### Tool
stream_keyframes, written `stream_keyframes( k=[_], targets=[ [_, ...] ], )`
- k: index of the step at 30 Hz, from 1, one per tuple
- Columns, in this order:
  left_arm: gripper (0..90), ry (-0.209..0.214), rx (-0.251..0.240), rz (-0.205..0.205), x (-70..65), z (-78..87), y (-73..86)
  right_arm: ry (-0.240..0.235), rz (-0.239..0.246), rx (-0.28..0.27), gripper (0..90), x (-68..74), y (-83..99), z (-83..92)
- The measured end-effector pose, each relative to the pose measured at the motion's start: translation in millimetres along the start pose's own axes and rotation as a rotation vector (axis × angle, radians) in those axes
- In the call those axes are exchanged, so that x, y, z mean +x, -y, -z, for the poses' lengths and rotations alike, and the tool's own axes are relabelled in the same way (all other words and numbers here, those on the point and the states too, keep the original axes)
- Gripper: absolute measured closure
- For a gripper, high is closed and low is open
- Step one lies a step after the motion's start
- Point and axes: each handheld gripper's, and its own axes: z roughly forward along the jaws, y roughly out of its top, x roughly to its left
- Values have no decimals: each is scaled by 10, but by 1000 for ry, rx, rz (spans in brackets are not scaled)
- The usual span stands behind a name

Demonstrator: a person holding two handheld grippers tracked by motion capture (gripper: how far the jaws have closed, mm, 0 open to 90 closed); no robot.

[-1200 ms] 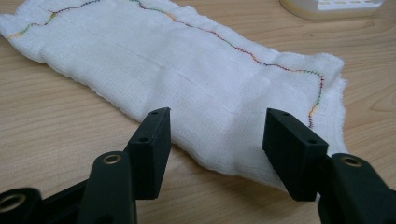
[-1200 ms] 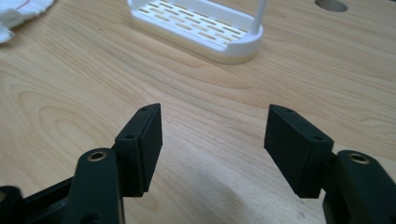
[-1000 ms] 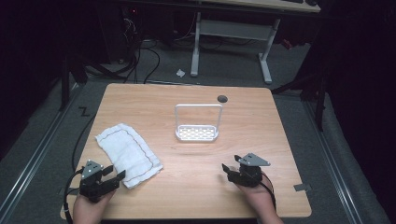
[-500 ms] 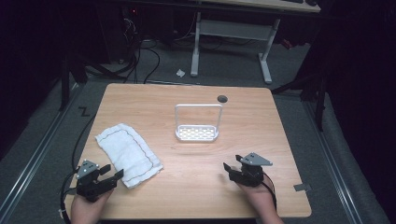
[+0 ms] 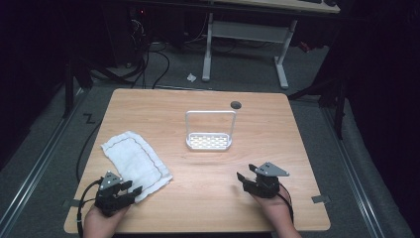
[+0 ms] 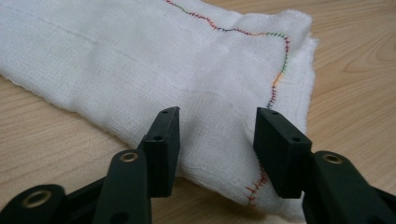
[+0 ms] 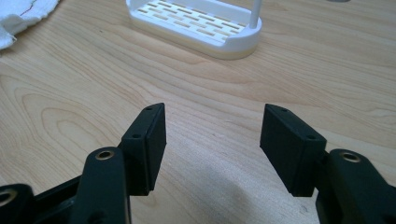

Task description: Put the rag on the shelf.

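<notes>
Left gripper — over cloth

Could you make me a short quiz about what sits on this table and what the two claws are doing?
1. True or false: the left claw has the white cloth clamped tight.
2. Which thing stands nearest the table's middle? A) the white rack with a hoop handle B) the cloth C) the dark round spot
3. What lies between the jaws of the right claw?

Key
1. False: its jaws straddle the cloth's near edge with a gap, though they have just been closing.
2. A
3. Nothing but bare wood.
</notes>
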Motion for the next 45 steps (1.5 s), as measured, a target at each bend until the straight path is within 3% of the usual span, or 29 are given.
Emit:
stream_keyframes(
  k=[2,7,16,22,28,29,30,34,36,41,43,45],
  targets=[
    [635,6,2,15,0,-1,1,2,11,-8,445,2,-7,15],
    [753,50,19,-8,-110,-26,-2,-19,2,-31,491,-2,-16,38],
    [758,85,43,-76,-420,-185,-108,-26,15,-16,561,-7,-37,41],
    [758,131,60,-81,-571,-314,-210,-28,14,-18,576,-3,-34,33],
    [759,197,70,-131,-881,-471,-291,-30,15,-22,599,0,-33,49],
    [760,197,70,-131,-881,-471,-291,-30,15,-22,599,0,-33,49],
    [761,221,71,-140,-985,-516,-307,-32,19,-22,621,5,-34,51],
    [763,270,73,-145,-1137,-586,-328,-44,25,-17,687,38,-48,50],
    [763,319,75,-159,-1306,-643,-332,-56,30,-13,712,64,-59,46],
    [755,396,67,-185,-1551,-691,-294,-89,49,2,734,162,-74,15],
    [706,421,64,-196,-1606,-689,-281,-111,59,10,736,212,-79,-4],
    [607,449,74,-182,-1607,-669,-289,-122,76,15,729,276,-81,-26]
  ],
)
